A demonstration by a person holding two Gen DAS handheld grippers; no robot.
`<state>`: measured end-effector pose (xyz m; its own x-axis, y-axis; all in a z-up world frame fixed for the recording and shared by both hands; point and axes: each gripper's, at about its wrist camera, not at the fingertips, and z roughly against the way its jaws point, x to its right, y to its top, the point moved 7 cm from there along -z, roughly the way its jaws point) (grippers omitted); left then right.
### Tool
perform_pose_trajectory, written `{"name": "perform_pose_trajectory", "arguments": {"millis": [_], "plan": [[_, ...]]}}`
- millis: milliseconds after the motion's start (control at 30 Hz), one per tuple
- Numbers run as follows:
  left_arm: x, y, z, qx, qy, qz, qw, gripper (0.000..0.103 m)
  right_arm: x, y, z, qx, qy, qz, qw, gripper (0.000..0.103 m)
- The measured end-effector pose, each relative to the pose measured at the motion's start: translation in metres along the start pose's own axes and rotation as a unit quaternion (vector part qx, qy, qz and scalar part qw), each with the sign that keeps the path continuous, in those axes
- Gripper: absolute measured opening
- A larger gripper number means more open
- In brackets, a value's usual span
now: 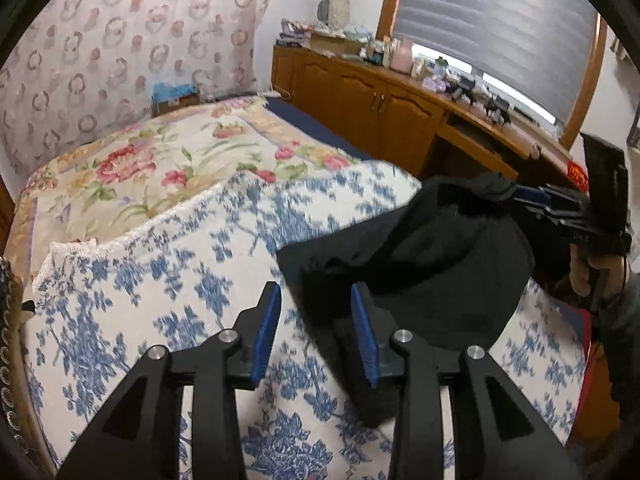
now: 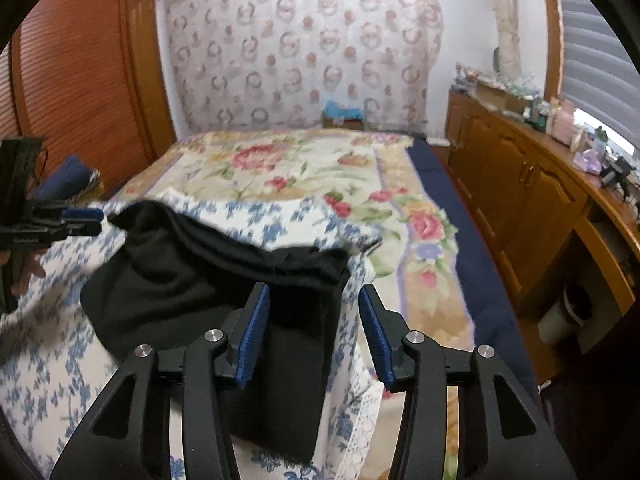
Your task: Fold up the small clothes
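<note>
While the left wrist view looks down over a blue-and-white patterned cloth [image 1: 132, 280] spread across the bed, the left gripper [image 1: 316, 328] stands with its blue pads spread and nothing pinched, the black garment [image 1: 432, 264] lying crumpled on the cloth just ahead, one end reaching under its right finger. In the right wrist view the right gripper [image 2: 312, 332] is likewise spread, a folded end of the same garment between its fingers but not squeezed, and the left gripper shows at the far left edge.

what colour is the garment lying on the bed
Black, plain with no pattern: the garment shows best in the right wrist view.
</note>
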<state>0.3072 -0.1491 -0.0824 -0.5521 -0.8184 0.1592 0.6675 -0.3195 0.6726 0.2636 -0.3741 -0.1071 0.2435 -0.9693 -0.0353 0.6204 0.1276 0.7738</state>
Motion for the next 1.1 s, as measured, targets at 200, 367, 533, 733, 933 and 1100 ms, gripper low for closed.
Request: {"name": "perform_pose_trajectory", "arguments": {"millis": [200, 367, 533, 733, 933, 1100], "plan": [[-0.001, -0.007, -0.02, -0.021, -0.006, 0.004, 0.9997, 0.036, 0.002, 0.006, -0.04, -0.022, 0.022, 0.007, 0.999, 0.047], [-0.001, 0.0, -0.029, -0.026, -0.002, 0.005, 0.9997, 0.037, 0.005, 0.02, -0.057, -0.026, 0.052, 0.002, 0.998, 0.026], [-0.003, 0.008, -0.03, -0.017, -0.001, 0.009, 0.9998, 0.037, 0.013, 0.034, -0.064, -0.017, 0.063, -0.019, 0.998, 0.003], [-0.009, 0.01, -0.027, -0.009, 0.002, 0.021, 0.9997, 0.04, 0.024, 0.028, -0.07, -0.042, -0.005, -0.032, 0.999, 0.003], [-0.008, 0.013, -0.039, -0.021, -0.003, 0.029, 0.9994, 0.041, 0.024, 0.024, -0.058, -0.044, -0.014, -0.034, 0.998, 0.048], [-0.01, 0.013, -0.056, -0.04, 0.001, 0.036, 0.9985, 0.042, 0.013, 0.013, -0.049, -0.045, 0.007, -0.043, 0.998, 0.063]]}}
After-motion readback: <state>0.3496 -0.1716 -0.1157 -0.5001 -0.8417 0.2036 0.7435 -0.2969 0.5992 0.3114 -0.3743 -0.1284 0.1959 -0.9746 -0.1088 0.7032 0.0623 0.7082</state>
